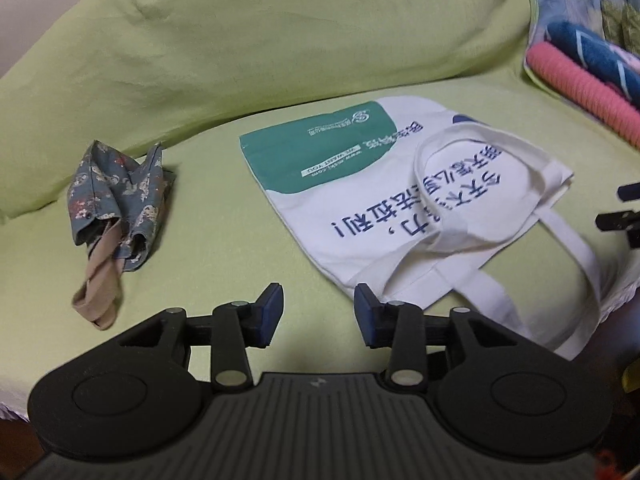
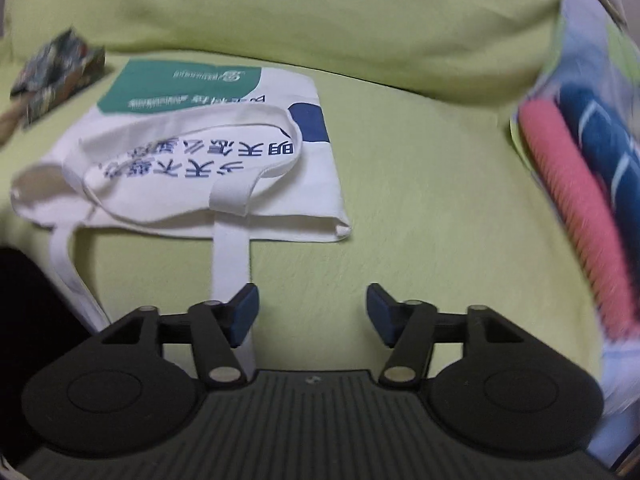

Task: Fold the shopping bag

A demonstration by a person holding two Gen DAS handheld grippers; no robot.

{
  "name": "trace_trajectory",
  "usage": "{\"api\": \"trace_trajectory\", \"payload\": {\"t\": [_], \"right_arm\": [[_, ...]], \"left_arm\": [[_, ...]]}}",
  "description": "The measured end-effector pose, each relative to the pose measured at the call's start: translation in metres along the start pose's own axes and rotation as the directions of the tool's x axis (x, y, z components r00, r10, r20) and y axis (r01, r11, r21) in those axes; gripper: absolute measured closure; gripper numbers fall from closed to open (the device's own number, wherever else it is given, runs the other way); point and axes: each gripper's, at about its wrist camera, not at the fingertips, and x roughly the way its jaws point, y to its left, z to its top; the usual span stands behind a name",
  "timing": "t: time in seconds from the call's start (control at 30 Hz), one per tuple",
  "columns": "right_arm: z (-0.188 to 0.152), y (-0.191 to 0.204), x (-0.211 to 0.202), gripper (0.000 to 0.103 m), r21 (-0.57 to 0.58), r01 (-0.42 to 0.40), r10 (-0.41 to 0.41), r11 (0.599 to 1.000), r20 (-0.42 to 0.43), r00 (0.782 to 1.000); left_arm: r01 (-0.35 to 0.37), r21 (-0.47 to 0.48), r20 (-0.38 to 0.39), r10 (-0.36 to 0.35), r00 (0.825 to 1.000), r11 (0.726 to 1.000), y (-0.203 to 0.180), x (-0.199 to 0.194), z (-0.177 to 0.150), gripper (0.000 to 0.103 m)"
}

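A white canvas shopping bag point(image 1: 360, 196) lay flat and unfolded on a yellow-green sheet point(image 1: 224, 240) that covered the seat and the cushion behind it. Its face carried a green panel point(image 1: 320, 148), a dark blue patch point(image 2: 310, 122) and blue printed characters. 1 handle point(image 1: 476, 184) was flopped back in a loop over the print; the other handle point(image 2: 230, 264) trailed off the bag's open edge toward the grippers.

The left gripper point(image 1: 319, 314) hovered with its jaws apart and empty, just short of the bag's near corner. The right gripper point(image 2: 312, 314) was likewise spread wide and held nothing; in the right wrist view the trailing handle ran beneath its left finger point(image 2: 244, 312), though whether they touched could not be told.

A small crumpled floral cloth bag point(image 1: 120, 200) with tan straps sat well apart to the left. Folded pink and blue knitwear point(image 2: 580, 200) was stacked at the right edge.
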Motion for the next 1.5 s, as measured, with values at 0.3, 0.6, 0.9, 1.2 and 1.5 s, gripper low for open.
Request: {"api": "trace_trajectory", "payload": {"t": [0.3, 0.6, 0.9, 1.2, 1.5], "right_arm": [[0.019, 0.005, -0.014, 0.043, 0.002, -0.064, 0.064, 0.998, 0.106, 0.992], [0.094, -0.001, 0.060, 0.080, 0.274, -0.132, 0.130, 0.953, 0.023, 0.991], [0.034, 0.034, -0.006, 0.097, -0.139, -0.285, 0.307, 0.948, 0.174, 0.936], [-0.066, 0.017, -0.014, 0.096, -0.268, -0.090, 0.036, 0.959, -0.201, 0.979], [-0.012, -0.055, 0.003, 0.060, 0.639, -0.261, 0.247, 0.724, 0.113, 0.962]], "left_arm": [[-0.006, 0.292, 0.015, 0.002, 1.000, 0.956, -0.047, 0.011, 0.000, 0.049], [-0.011, 0.258, 0.003, 0.011, 1.000, 0.966, -0.046, 0.027, 0.013, 0.046], [-0.044, 0.217, -0.006, 0.047, 0.999, 0.975, -0.026, 0.017, 0.003, 0.045], [-0.036, 0.212, -0.022, 0.041, 0.999, 0.977, -0.020, 0.009, -0.006, 0.042], [0.038, 0.057, -0.058, -0.035, 0.998, 0.998, -0.009, 0.020, 0.012, 0.042]]}}
